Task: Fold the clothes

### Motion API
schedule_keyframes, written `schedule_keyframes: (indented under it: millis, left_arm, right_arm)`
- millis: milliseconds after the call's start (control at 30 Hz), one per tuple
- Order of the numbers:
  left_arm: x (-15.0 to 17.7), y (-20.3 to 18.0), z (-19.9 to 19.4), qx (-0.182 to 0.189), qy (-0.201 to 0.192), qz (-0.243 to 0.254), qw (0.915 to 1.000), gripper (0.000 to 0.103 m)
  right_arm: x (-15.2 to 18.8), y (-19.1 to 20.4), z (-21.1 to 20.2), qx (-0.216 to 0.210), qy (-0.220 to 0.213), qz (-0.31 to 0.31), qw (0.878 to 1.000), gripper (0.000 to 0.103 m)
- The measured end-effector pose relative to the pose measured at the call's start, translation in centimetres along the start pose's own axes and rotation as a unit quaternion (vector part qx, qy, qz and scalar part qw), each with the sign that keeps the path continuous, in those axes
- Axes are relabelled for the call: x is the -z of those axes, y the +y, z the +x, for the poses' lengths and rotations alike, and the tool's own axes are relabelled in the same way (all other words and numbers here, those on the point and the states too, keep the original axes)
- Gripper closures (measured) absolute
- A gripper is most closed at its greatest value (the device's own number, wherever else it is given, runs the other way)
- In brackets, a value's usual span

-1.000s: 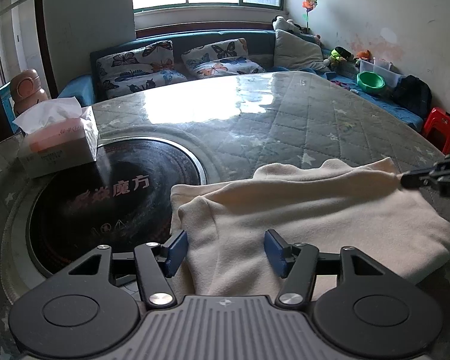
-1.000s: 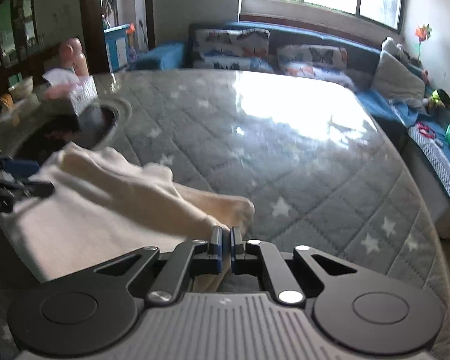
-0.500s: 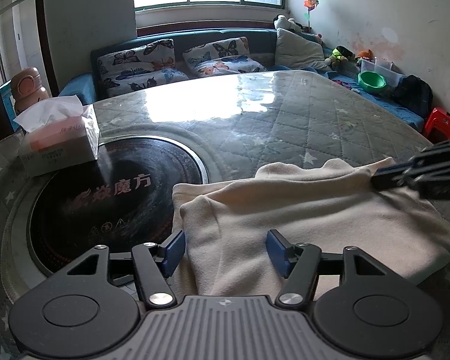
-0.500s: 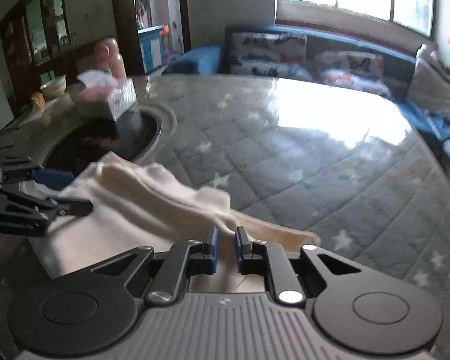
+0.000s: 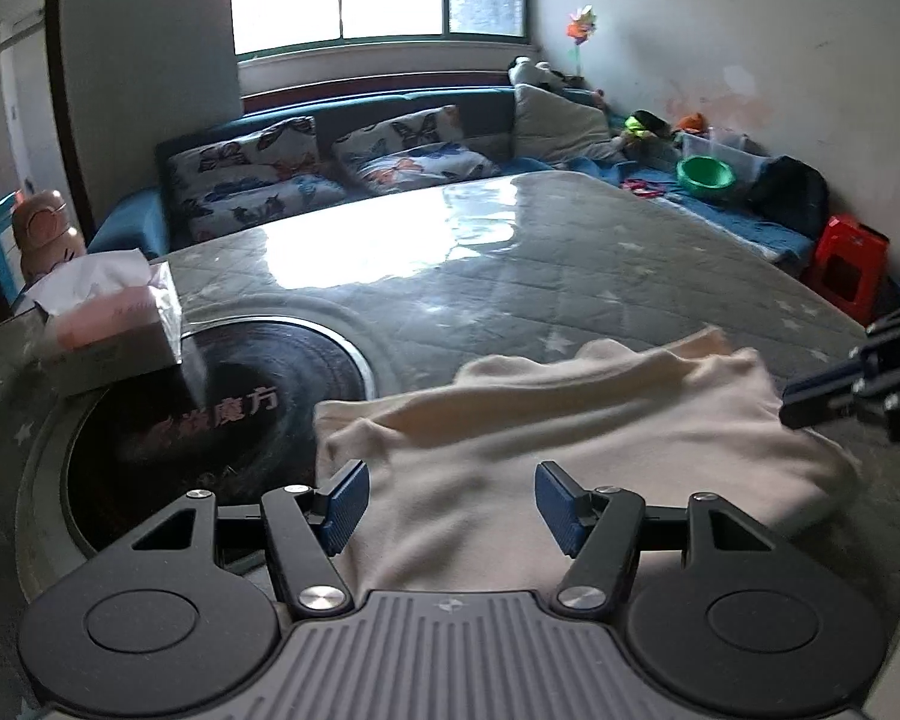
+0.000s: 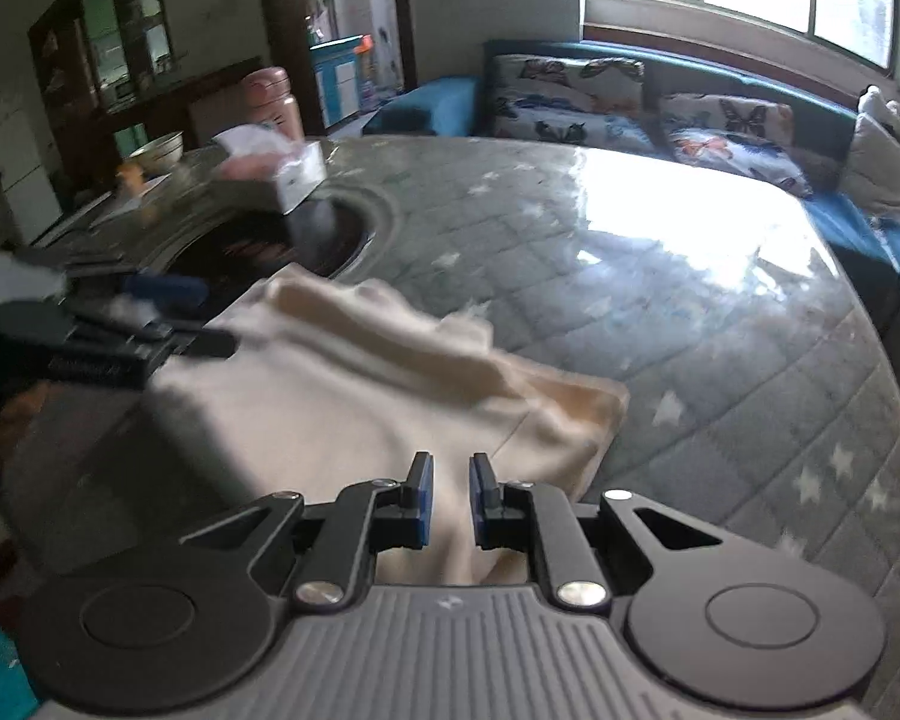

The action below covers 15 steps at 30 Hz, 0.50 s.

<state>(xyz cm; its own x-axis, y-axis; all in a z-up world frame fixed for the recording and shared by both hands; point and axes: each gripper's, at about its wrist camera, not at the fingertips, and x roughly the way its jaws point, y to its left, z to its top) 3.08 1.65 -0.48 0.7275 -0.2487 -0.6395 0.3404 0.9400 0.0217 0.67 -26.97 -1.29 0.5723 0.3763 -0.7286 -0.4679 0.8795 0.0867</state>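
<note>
A cream garment (image 5: pixel 570 420) lies loosely folded on the quilted table (image 5: pixel 570 276), its left edge over a black round inset plate (image 5: pixel 210 408). My left gripper (image 5: pixel 450 492) hovers open above the garment's near edge, with nothing between its blue pads. In the right wrist view it (image 6: pixel 192 315) shows at the cloth's left side. My right gripper (image 6: pixel 450 474) hangs over the garment (image 6: pixel 360 396) with its jaws a narrow slit apart. Cloth shows through the slit from below and the pads do not press it. From the left wrist it (image 5: pixel 810 405) sits by the cloth's right edge.
A tissue box (image 5: pixel 114 324) stands at the plate's far left rim, with a pink bottle (image 5: pixel 45 234) behind it. A sofa with butterfly cushions (image 5: pixel 330 174) runs behind the table. A red stool (image 5: pixel 849 267) and a green bowl (image 5: pixel 705 173) lie off to the right.
The right gripper's jaws parted slightly and it drew back from the garment's right corner, which now lies free on the cloth. The left gripper rose a little and stayed open.
</note>
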Motion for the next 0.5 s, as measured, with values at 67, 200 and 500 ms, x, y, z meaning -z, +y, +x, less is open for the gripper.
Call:
schedule_keyframes:
  millis: [67, 200, 500]
  left_arm:
    - [0.4, -0.3, -0.3, 0.003, 0.003, 0.005, 1.0, 0.038]
    - [1.3, -0.3, -0.1, 0.001, 0.014, 0.005, 0.9999, 0.038]
    - [2.3, 0.7, 0.0, -0.006, 0.024, -0.012, 0.9996, 0.038]
  right_arm:
    - [0.9, 0.5, -0.2, -0.003, 0.003, 0.0, 1.0, 0.092]
    - [2.3, 0.4, 0.4, -0.003, 0.013, 0.016, 1.0, 0.092]
    - [1.7, 0.4, 0.1, -0.001, 0.012, -0.002, 1.0, 0.091]
